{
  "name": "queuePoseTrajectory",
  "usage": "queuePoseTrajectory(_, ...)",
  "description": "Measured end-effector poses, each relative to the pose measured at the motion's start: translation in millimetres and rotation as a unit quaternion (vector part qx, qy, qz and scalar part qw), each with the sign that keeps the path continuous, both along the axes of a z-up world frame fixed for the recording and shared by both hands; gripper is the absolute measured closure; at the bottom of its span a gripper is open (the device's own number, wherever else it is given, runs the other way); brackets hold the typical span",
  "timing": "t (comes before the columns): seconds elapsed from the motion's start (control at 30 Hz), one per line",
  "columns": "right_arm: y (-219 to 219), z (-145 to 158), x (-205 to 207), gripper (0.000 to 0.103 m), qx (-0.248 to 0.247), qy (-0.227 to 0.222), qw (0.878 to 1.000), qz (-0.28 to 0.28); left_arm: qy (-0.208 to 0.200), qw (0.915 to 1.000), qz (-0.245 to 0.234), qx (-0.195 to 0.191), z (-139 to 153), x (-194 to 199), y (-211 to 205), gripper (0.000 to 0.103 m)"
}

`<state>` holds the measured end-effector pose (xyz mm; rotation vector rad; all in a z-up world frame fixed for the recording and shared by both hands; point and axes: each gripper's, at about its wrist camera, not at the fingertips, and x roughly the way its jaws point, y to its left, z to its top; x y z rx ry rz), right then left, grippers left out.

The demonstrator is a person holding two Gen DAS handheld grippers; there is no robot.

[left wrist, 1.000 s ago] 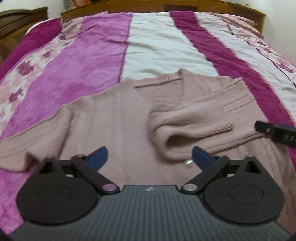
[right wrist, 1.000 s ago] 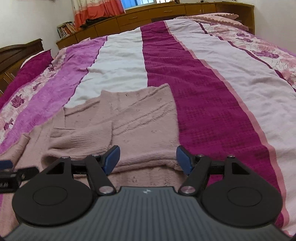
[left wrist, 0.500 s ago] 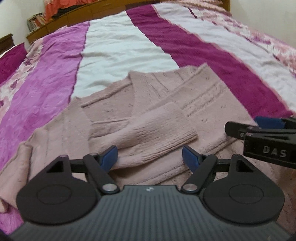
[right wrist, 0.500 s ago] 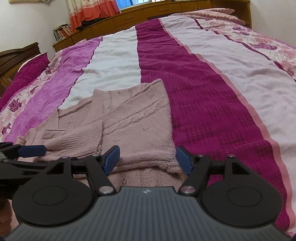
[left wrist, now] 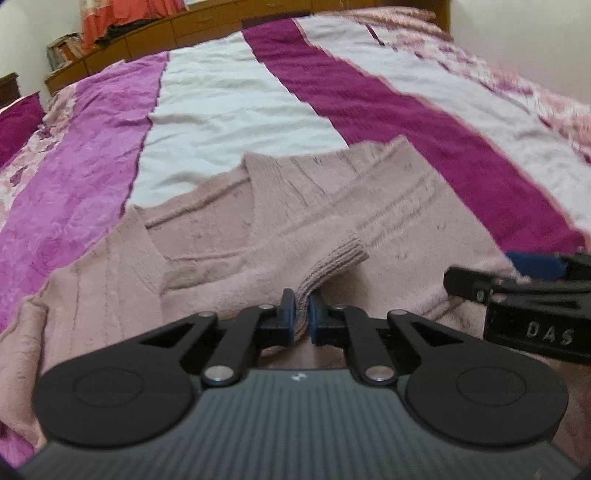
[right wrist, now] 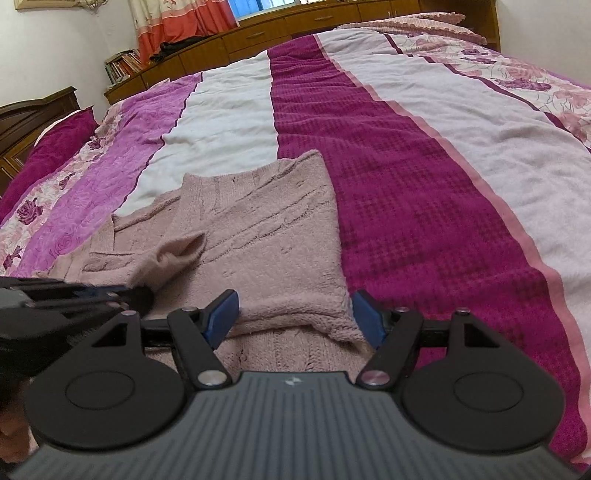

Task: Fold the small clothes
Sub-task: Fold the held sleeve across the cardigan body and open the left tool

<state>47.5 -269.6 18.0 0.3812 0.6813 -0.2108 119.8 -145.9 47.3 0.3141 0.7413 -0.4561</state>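
**Sweater fold: partly done, sleeve now gripped**

Left wrist view: the left gripper (left wrist: 303, 314) is clenched on the ribbed sleeve cuff (left wrist: 334, 260) of the pink sweater (left wrist: 229, 236), which lies on the striped bedspread (left wrist: 236, 96). One sleeve is already folded across the sweater's body.

Right wrist view: the right gripper (right wrist: 293, 319) is released, jaws astride the sweater's near corner. Remaining, by judgement: the other sleeve and the body fold.

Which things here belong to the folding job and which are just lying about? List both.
Part of the job:
- pink knit sweater
- its sleeve cuff, pinched in the left tool
- right tool, open over the sweater's near edge

Just lying about:
- striped bedspread
- books
- curtain
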Motion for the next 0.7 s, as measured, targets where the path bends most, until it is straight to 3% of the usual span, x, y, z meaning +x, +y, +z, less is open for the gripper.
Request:
queuePoseTrajectory(0.2, 0.3, -0.1, 0.3, 0.027, -0.001, 0.0, 1.0, 0.0, -0.031, 0.996, 0.067, -0.051, 31.5, 6.6, 38.0, 0.094)
queuePoseTrajectory(0.37, -0.2, -1.1, 0.4, 0.027, 0.002, 0.0, 1.0, -0.001, -0.045, 0.9884, 0.131, -0.063, 44.0, 13.6, 78.0, 0.094)
queuePoseTrajectory(0.5, -0.3, -1.5, 0.9, 0.027, 0.001, 0.001, 1.0, -0.001, -0.053, 0.9819, 0.173, -0.055, 40.4, 11.3, 108.7, 0.094)
queuePoseTrajectory(0.7, 1.8, -2.5, 1.9, 0.026, -0.007, 0.003, 1.0, 0.001, -0.03, 0.9733, 0.223, -0.046, 17.0, 9.5, 141.9, 0.093)
